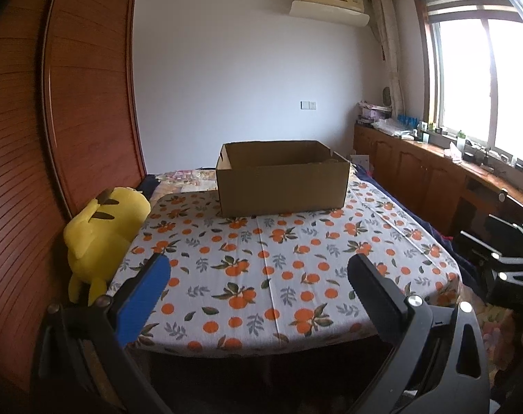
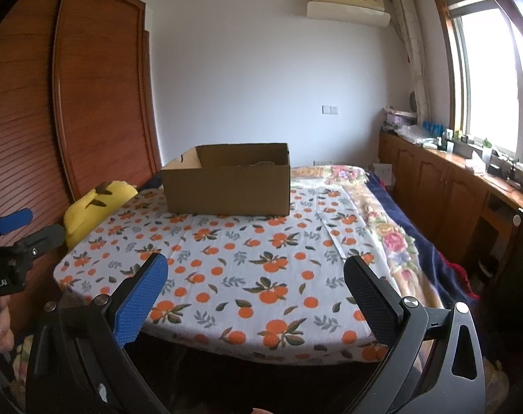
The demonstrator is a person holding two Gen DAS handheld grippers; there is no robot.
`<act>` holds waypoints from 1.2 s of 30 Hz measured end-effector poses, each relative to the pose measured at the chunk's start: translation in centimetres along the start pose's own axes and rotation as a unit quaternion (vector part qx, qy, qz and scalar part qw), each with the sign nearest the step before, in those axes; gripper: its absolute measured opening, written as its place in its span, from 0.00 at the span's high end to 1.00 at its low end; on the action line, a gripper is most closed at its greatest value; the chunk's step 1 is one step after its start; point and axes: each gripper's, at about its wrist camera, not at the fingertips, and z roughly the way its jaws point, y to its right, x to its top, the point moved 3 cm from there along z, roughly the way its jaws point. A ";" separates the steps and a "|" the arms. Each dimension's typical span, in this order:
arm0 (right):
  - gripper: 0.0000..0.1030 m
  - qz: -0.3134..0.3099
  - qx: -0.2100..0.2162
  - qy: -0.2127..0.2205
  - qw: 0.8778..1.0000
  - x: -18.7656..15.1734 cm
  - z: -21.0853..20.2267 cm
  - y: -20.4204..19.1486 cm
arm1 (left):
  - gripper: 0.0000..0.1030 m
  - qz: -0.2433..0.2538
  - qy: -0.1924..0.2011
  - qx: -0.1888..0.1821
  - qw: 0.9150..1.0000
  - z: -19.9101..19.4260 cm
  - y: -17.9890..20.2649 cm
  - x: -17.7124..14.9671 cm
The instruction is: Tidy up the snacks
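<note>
An open brown cardboard box (image 1: 282,186) stands at the far end of a table with an orange-print cloth (image 1: 278,258); it also shows in the right wrist view (image 2: 227,189). Its inside is mostly hidden and no snacks are visible. My left gripper (image 1: 258,269) is open and empty, held before the table's near edge. My right gripper (image 2: 254,269) is open and empty, also before the near edge. The left gripper shows at the left edge of the right wrist view (image 2: 16,238), and the right gripper at the right edge of the left wrist view (image 1: 503,252).
A yellow plush toy (image 1: 102,234) leans at the table's left side against a wooden wardrobe (image 1: 71,103). A bed with a floral blanket (image 2: 392,227) lies right of the table. Wooden cabinets (image 2: 451,186) with clutter run under the window.
</note>
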 end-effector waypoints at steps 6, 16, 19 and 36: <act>0.00 0.001 -0.007 0.004 1.000 0.1 -0.1 0.3 | 0.00 -0.002 0.000 0.001 1.000 0.0 0.0 0.0; 0.00 0.001 -0.009 0.004 1.000 0.1 -0.1 0.5 | 0.00 0.000 0.010 0.010 1.000 -0.4 -0.6 0.0; 0.00 0.003 -0.010 0.004 1.000 0.1 -0.2 0.5 | 0.00 0.001 0.010 0.011 1.000 -0.5 -0.7 0.0; 0.00 0.002 -0.009 0.006 1.000 0.2 -0.2 0.6 | 0.00 0.001 0.019 0.015 1.000 -0.8 -0.9 0.4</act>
